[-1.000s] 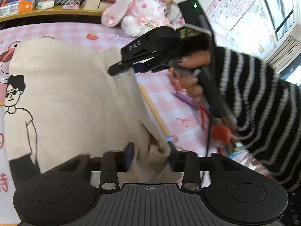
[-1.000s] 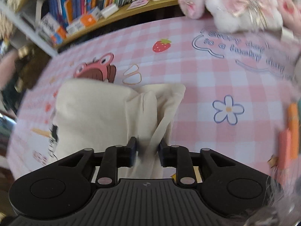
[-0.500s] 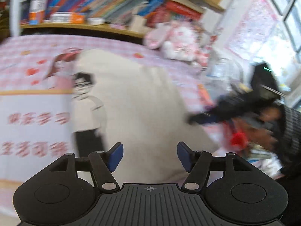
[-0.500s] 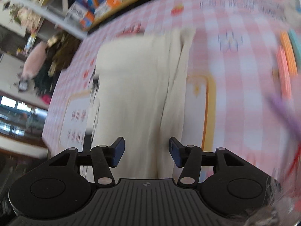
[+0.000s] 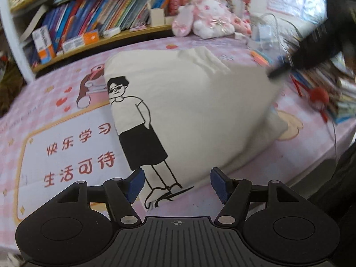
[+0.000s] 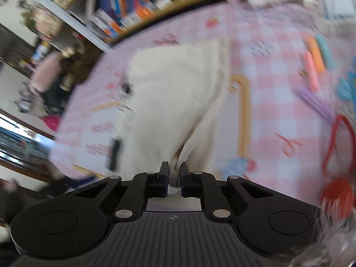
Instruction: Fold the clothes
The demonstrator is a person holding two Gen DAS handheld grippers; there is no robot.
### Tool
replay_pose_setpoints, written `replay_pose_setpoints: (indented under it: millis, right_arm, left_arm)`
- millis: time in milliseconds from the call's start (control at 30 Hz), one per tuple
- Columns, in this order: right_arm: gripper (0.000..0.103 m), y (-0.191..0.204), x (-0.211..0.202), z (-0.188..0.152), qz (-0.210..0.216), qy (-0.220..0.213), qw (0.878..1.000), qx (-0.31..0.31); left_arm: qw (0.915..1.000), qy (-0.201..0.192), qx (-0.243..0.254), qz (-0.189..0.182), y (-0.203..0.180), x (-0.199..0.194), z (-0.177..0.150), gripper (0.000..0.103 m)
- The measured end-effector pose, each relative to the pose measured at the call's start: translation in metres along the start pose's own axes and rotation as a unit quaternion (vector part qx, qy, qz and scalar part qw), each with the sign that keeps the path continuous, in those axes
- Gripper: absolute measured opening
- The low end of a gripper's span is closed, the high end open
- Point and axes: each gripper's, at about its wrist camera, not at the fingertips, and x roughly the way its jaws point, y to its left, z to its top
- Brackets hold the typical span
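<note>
The right gripper (image 6: 173,178) at lower centre of its view is clamped on a bunch of the cream shirt (image 6: 178,93), which runs up the middle of the frame over the pink checked cloth (image 6: 278,111). The left gripper (image 5: 176,183) stands wide apart, holding nothing, just in front of the shirt (image 5: 189,102). Books (image 5: 89,26) fill the upper left.

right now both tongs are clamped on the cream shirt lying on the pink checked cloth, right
Not quite: only the right tongs are clamped on the cream shirt, as the right wrist view shows. The left wrist view shows the left tongs open, with their blue pads apart and nothing between them. The shirt does lie on the pink checked cloth.
</note>
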Motion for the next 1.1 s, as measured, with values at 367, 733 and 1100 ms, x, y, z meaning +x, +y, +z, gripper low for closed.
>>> replay_pose_setpoints:
  millis: [367,733,1100]
  right_arm:
    - [0.009,0.02,-0.025,0.031,0.092,-0.058,0.993,0.044]
    - [0.009,-0.046,0.035,-0.025,-0.007,0.079,0.992,0.102]
    - [0.015,-0.04,0.04,-0.028,-0.049,0.112,0.989,0.087]
  left_arm:
    - [0.9941,-0.024,-0.022,0.103,0.015,0.001,-0.015,0.001]
    - [0.9945,-0.009,-0.081,0.066,0.035,-0.003,-0.035,0.005]
    - [0.9951,0.048,-0.084,0.021,0.055,-0.013,-0.033,0.012]
